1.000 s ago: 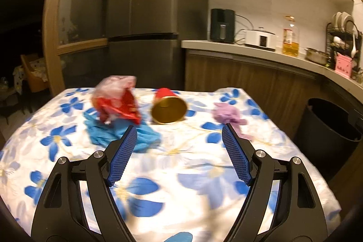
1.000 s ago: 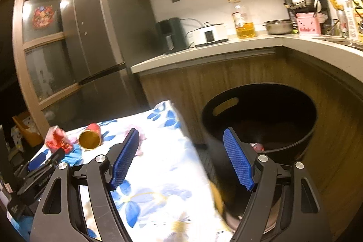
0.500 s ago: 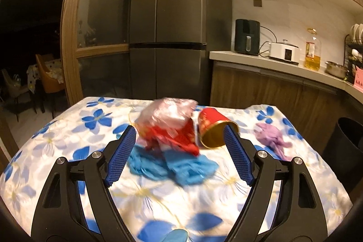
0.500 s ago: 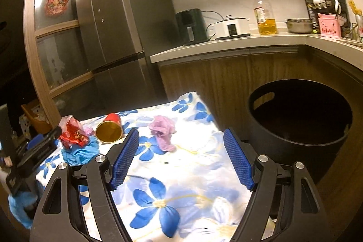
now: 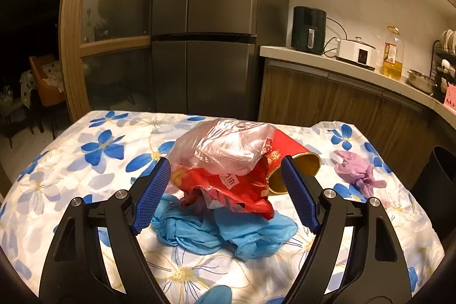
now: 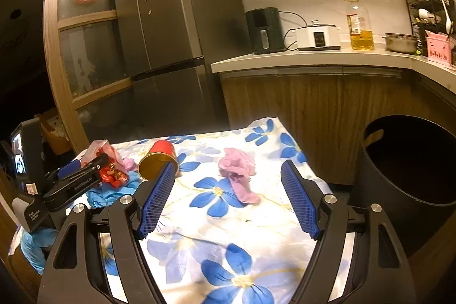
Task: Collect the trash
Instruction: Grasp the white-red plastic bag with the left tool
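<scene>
Left wrist view: left gripper (image 5: 225,195) released, jaws wide, nothing clamped. Between the blue pads sits the trash pile on the table (image 5: 94,190) with floral cloth: crumpled red-and-clear plastic bag (image 5: 228,161) on top of a blue plastic bag (image 5: 228,232), mid-table. Red paper cup (image 5: 293,158) lies on its side, gold inside facing the camera, touching the bag's right side and partly hidden behind the right finger. Purple glove (image 5: 356,171) lies apart near the table's right edge. Black trash bin (image 5: 436,190) stands off the right edge. Behind: grey fridge (image 5: 205,33), counter (image 5: 342,67) with air fryer (image 5: 309,29), white cooker (image 5: 356,50), oil bottle (image 5: 393,53).

Right wrist view: right gripper (image 6: 228,198) released too, jaws wide, empty. Purple glove (image 6: 239,173) lies between the fingers, further along the table, near the far right corner. Cup (image 6: 159,158) is partly blocked by the left finger. Left gripper (image 6: 79,173) comes in from the left edge, its fingers around the red bag (image 6: 114,170), covering part of it. Bin (image 6: 410,161) just beside the table's right edge, open, inside dark.
</scene>
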Demonstrator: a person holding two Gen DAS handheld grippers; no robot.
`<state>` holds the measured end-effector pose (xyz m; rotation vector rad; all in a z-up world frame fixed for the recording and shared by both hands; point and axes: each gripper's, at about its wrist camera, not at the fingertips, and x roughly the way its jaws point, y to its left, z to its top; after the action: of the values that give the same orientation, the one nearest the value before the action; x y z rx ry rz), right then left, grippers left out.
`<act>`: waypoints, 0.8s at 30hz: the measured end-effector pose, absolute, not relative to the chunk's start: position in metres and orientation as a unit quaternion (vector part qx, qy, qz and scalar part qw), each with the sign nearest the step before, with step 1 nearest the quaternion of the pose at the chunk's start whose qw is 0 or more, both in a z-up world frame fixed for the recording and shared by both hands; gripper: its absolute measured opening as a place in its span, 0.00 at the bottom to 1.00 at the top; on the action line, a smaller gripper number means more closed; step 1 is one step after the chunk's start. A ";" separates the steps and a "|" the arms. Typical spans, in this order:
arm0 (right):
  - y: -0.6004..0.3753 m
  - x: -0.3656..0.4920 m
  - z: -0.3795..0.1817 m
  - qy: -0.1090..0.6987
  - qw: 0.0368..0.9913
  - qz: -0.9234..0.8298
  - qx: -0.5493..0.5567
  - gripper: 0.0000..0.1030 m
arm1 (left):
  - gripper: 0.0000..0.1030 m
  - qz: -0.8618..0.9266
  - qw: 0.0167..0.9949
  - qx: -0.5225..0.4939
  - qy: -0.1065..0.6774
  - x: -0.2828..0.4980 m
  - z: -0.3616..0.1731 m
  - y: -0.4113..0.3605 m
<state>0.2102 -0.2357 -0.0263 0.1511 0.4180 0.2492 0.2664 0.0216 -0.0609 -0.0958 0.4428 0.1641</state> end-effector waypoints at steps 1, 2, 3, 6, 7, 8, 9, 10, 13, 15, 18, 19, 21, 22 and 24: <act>-0.233 0.212 -0.027 0.207 0.967 0.125 0.074 0.73 | 0.75 0.080 0.971 -0.050 0.219 0.266 -0.062 0.024; -0.231 0.213 -0.027 0.208 0.967 0.126 0.073 0.73 | 0.75 0.078 0.971 -0.056 0.219 0.267 -0.062 0.026; -0.229 0.215 -0.027 0.209 0.967 0.128 0.073 0.73 | 0.75 0.077 0.971 -0.059 0.220 0.267 -0.063 0.028; -0.225 0.219 -0.029 0.212 0.966 0.132 0.071 0.73 | 0.67 0.071 0.969 -0.063 0.226 0.268 -0.067 0.033; -0.224 0.220 -0.030 0.212 0.966 0.132 0.070 0.73 | 0.61 0.069 0.969 -0.063 0.229 0.269 -0.068 0.034; -0.223 0.221 -0.030 0.213 0.965 0.133 0.070 0.73 | 0.56 0.069 0.968 -0.064 0.231 0.270 -0.070 0.034; -0.222 0.221 -0.030 0.213 0.965 0.133 0.070 0.73 | 0.54 0.069 0.968 -0.064 0.234 0.271 -0.071 0.035; -0.221 0.221 -0.031 0.213 0.965 0.133 0.070 0.73 | 0.50 0.069 0.967 -0.064 0.236 0.271 -0.072 0.035; -0.219 0.224 -0.032 0.216 0.965 0.135 0.069 0.73 | 0.30 0.068 0.967 -0.061 0.240 0.271 -0.073 0.034; -0.218 0.225 -0.033 0.217 0.965 0.134 0.066 0.73 | 0.20 0.069 0.966 -0.061 0.240 0.270 -0.073 0.035; -0.218 0.229 -0.035 0.218 0.965 0.130 0.063 0.73 | 0.05 0.068 0.967 -0.061 0.238 0.267 -0.073 0.035; -0.218 0.231 -0.036 0.219 0.965 0.128 0.063 0.73 | 0.03 0.067 0.967 -0.062 0.237 0.267 -0.072 0.035; -0.218 0.236 -0.038 0.222 0.965 0.124 0.063 0.73 | 0.01 0.064 0.968 -0.064 0.233 0.263 -0.071 0.034; -0.217 0.238 -0.039 0.222 0.965 0.121 0.062 0.73 | 0.01 0.064 0.969 -0.064 0.230 0.261 -0.070 0.033; -0.216 0.244 -0.043 0.226 0.966 0.115 0.060 0.73 | 0.01 0.061 0.971 -0.068 0.221 0.255 -0.066 0.032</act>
<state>0.2436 -0.2159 -0.0429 0.1204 0.4571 0.2319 0.2548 0.0319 -0.0659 -0.1366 0.4458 0.1231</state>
